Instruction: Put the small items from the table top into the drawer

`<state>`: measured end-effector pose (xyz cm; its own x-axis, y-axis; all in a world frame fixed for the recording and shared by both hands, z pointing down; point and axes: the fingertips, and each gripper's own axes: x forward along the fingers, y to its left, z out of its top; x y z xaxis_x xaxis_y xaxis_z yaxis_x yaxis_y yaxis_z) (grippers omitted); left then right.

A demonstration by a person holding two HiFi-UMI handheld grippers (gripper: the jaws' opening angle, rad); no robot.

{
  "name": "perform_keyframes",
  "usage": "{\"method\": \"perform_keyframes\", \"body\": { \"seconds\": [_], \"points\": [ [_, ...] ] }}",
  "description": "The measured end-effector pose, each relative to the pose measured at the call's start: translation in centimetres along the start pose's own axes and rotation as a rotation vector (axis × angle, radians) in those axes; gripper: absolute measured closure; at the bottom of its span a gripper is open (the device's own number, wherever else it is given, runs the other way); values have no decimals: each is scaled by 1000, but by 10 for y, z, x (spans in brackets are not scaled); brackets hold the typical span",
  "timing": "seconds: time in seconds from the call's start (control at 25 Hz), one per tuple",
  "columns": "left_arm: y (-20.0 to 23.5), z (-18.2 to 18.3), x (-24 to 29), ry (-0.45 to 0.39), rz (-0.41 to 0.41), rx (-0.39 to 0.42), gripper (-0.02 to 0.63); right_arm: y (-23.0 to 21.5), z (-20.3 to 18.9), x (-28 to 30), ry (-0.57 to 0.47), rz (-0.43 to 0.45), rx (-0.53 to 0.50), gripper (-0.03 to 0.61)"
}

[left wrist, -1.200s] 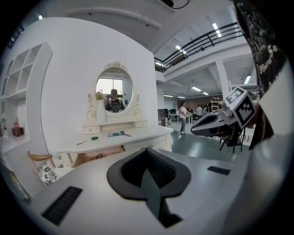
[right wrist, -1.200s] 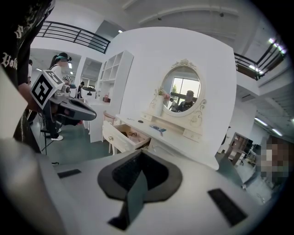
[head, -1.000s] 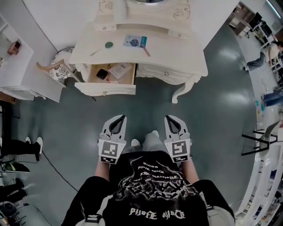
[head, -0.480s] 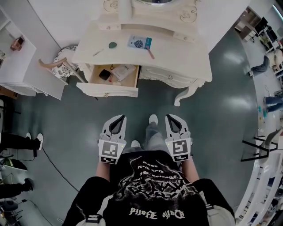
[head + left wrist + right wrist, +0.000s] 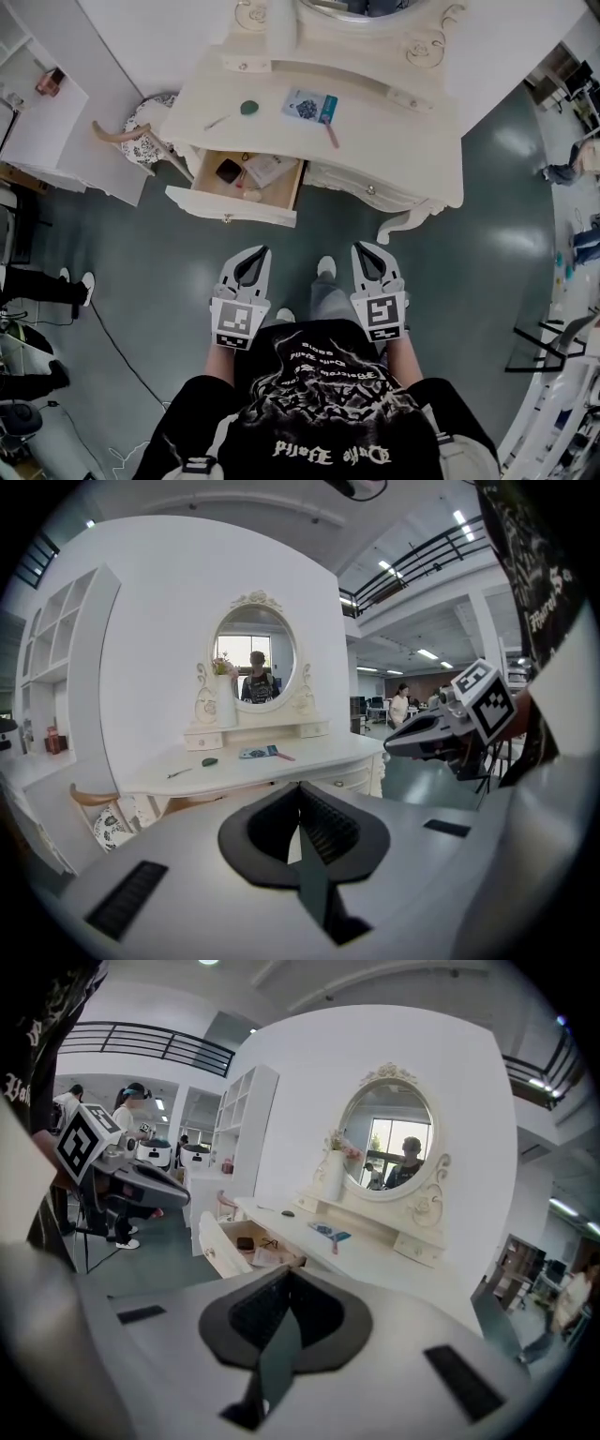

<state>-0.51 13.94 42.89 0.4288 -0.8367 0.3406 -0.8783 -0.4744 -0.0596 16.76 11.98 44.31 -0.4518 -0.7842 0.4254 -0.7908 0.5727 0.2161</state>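
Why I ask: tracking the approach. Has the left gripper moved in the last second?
Yes: the left gripper is nearer the open drawer, carried forward.

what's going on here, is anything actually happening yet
A person stands back from the white dressing table, holding the left gripper and the right gripper low in front of them, both shut and empty. The drawer is open with a few things inside. A green round item, a blue packet, a pink stick and a thin tool lie on the table top, out of the grippers' reach.
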Motion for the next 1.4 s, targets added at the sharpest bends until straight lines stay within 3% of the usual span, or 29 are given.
{"method": "perform_keyframes", "body": {
  "seconds": [0.92, 1.4],
  "points": [
    [4, 54, 138, 26, 164, -67, 598, -130, 18, 106, -34, 202, -63, 568],
    [1, 58, 171, 33, 203, -86, 598, -142, 13, 129, -29, 284, -86, 568]
  ]
}}
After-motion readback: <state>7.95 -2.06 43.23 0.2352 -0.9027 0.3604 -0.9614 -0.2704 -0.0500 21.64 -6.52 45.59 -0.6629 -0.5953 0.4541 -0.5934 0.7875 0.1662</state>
